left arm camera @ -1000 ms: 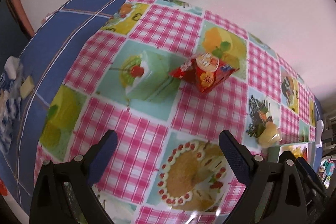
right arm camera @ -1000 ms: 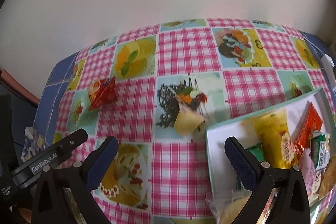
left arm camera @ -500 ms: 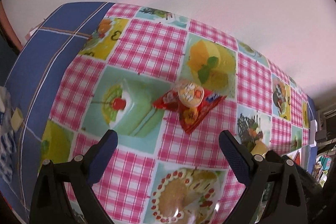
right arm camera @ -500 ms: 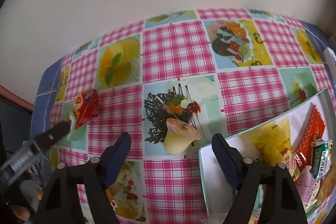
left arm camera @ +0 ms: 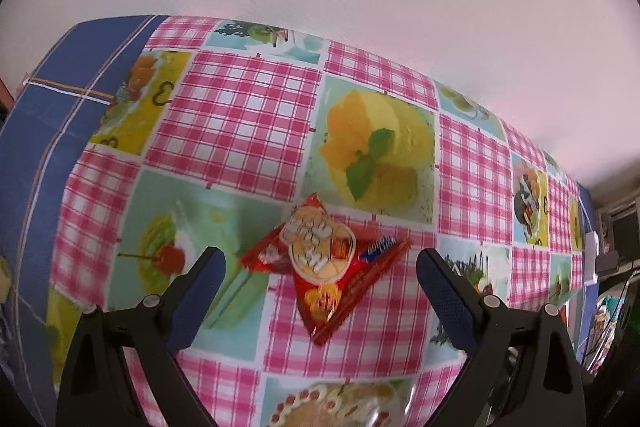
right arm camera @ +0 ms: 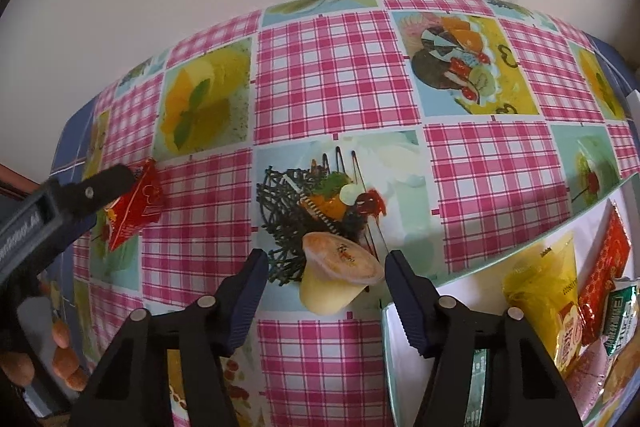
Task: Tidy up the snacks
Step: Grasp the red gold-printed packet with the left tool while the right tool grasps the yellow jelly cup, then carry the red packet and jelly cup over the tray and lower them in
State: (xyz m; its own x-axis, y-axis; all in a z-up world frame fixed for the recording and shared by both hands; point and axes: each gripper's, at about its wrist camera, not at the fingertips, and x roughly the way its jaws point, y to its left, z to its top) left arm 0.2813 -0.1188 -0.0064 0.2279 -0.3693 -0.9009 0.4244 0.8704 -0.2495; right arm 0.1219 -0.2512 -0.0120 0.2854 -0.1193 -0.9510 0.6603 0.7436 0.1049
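Note:
A red snack packet with a round biscuit picture lies on the checked tablecloth. My left gripper hangs over it, open, with the packet between its blue fingers and not touched. A yellow jelly cup lies tipped on the cloth beside the tray. My right gripper straddles it and its jaws are closing. The right pad is almost at the lid's rim, while a gap shows at the left pad. In the right wrist view, one left gripper finger shows beside the red packet.
A white tray with a green rim stands at the right and holds a yellow packet, a red packet and a green one. A white wall backs the table. Blue cloth covers its left end.
Both grippers have come down and forward. The red packet now lies between the left fingers. The right jaws have narrowed from wide open, and the jelly cup now sits between them.

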